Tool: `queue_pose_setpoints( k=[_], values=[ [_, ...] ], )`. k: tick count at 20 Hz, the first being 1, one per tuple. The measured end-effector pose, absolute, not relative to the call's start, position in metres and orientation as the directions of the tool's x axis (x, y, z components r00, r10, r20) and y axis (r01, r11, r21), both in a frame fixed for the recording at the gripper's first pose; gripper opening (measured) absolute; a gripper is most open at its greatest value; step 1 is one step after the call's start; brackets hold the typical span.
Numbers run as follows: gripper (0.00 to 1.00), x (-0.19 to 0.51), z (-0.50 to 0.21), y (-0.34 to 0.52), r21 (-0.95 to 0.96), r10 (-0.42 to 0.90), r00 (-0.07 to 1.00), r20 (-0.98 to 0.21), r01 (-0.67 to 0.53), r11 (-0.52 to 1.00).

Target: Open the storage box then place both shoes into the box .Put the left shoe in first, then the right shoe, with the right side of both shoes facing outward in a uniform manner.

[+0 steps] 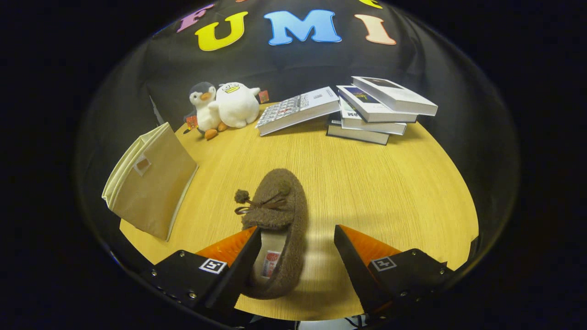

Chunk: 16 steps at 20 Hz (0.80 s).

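A brown slipper (279,215) lies on the table (390,192), its heel between the gripper's (297,236) spread fingers, toe pointing away. The left finger (238,256) overlaps the slipper's opening; the right finger stands apart. A folded beige box (153,183) sits left. Two plush toys (224,107) and books (353,112) lie far.

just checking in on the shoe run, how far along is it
Early. Nothing looks done: the beige storage box lies folded flat on the table, not opened, no shoe in it. In hand: the gripper has its jaws open around the brown slipper, the far finger not touching. Left: opening the box and placing both shoes.
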State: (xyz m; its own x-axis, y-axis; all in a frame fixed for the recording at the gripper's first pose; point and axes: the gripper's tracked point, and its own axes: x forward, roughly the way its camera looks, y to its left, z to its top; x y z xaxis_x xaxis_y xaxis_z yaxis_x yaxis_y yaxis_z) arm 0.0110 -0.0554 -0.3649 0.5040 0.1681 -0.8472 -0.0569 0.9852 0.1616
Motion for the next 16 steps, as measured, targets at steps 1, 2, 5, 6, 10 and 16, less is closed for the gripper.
queue_pose_setpoints(
  k=[1,2,5,6,10,16],
  values=[
    [0.98,0.01,-0.369,-0.055,0.163,0.17,0.494,-0.853,-0.058,0.985],
    [0.96,0.008,-0.376,-0.055,0.161,0.172,0.481,-0.859,-0.064,0.985],
    [0.95,0.002,-0.392,-0.059,0.153,0.163,0.447,-0.88,-0.06,0.986],
    [0.77,0.001,-0.398,-0.056,0.167,0.173,0.432,-0.885,-0.053,0.985],
    [0.75,0.005,-0.405,-0.052,0.2,0.199,0.4,-0.895,-0.039,0.979],
    [0.37,0.013,-0.402,-0.054,0.148,0.126,0.424,-0.897,0.018,0.989]
  ],
)
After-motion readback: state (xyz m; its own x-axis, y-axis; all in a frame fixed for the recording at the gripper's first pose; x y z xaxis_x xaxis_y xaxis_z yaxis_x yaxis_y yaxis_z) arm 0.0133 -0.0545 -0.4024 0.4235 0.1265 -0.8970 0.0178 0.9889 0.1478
